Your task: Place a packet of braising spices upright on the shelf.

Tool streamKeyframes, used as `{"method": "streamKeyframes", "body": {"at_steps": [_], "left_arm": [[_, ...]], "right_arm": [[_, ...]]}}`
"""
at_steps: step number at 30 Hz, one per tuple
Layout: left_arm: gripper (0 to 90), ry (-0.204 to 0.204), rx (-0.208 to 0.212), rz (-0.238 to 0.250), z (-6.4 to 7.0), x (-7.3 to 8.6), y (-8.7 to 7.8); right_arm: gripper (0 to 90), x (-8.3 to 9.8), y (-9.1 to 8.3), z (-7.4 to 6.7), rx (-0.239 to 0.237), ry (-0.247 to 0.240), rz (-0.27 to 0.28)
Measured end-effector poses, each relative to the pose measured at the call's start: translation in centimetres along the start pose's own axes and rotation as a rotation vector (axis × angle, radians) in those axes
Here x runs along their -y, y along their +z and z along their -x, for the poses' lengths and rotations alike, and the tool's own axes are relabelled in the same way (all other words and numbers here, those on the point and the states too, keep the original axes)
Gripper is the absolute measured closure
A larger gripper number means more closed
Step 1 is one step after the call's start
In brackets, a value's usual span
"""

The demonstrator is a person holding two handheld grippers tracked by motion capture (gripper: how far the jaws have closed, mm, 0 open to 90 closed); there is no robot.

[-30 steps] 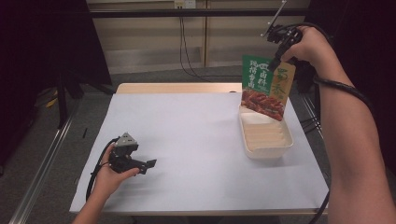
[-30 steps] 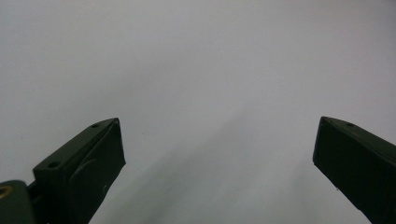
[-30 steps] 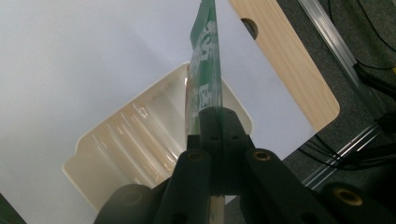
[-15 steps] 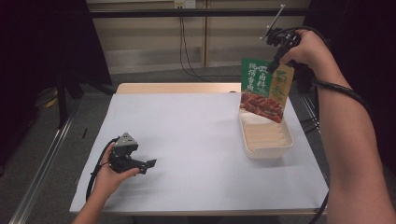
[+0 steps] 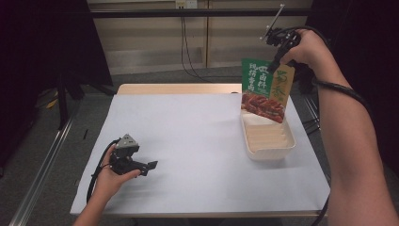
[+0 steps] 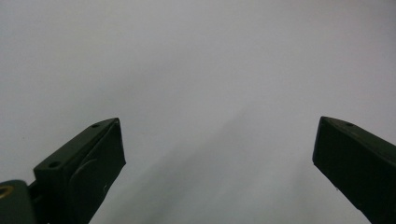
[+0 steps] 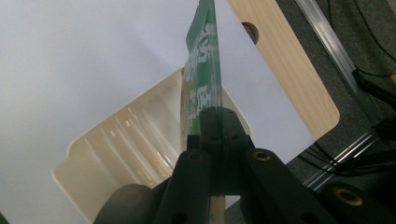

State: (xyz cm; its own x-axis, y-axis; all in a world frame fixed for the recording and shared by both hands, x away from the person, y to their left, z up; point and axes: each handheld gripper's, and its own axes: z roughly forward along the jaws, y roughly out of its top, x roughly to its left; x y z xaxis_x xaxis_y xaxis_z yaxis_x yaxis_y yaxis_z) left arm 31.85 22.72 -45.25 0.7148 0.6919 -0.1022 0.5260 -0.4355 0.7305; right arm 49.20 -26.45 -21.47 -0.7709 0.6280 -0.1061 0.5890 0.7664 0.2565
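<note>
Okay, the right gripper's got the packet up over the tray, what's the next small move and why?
Probably lower it straight down. The right gripper is shut on the top edge of the packet, which hangs upright over the far end of the tray; the tray looks empty. The left gripper rests open on the table.

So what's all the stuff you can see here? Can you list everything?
packet: one, green and tan with red food pictured, hanging above the far end of the tray
tray: one, cream, ribbed inside, right side of the table
table: one, white top, wooden edge at the far side
cables: a few, black, on the floor behind the table
right gripper: one, black, raised, shut on the packet's top edge
left gripper: one, black, open, low over the table's near left
</note>
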Motion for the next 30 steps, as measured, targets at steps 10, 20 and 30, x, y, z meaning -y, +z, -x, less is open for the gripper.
{"method": "streamKeyframes", "body": {"at_steps": [10, 20, 30], "left_arm": [[2.2, -0.004, 0.005, 0.003, 0.1, 0.0, 0.1], [2.2, 0.001, 0.003, -0.001, 0.1, 0.0, 0.1], [2.5, 0.004, -0.002, -0.002, 0.2, 0.0, 0.0]], "right_arm": [[90.0, 0.2, 1.3, 0.1, -0.009, -0.006, -0.008], [90.0, 0.8, 2.5, 0.2, -0.023, -0.006, -0.012], [90.0, 1.0, 2.8, -0.1, -0.036, 0.002, -0.013]]}}
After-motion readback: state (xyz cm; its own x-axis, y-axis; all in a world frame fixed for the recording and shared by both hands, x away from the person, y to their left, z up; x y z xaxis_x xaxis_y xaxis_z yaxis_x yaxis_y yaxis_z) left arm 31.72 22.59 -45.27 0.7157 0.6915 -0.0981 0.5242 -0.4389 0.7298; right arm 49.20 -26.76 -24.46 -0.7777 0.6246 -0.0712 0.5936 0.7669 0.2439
